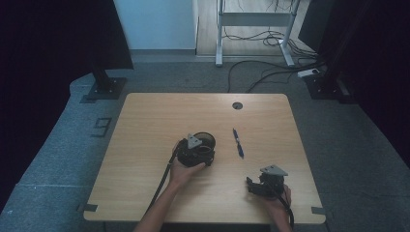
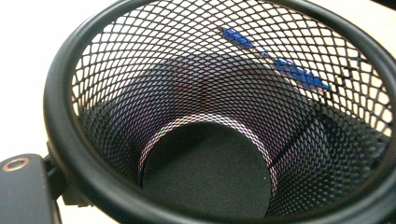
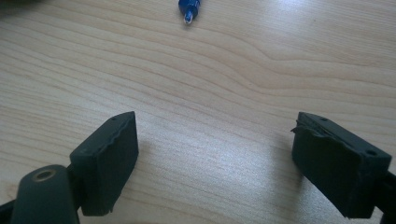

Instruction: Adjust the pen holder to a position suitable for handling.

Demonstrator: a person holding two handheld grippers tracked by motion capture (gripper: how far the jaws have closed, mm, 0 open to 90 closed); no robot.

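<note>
Just left of the blue pen [image 1: 238, 143] on the tabletop [image 1: 145, 125], my left jaws clamp the mesh cup [image 1: 205, 140] by its rim, right jaws [image 1: 251, 186] gaping empty near the pen, so next I'd guess grab it and drop it in.

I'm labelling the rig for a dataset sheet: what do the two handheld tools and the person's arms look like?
Both tools are black. The left tool and right tool each carry a grey three-cornered plate on top and trail a black cable. The right tool's blocky black pads have chipped edges. The forearms are bare, with no sleeves in sight.
</note>
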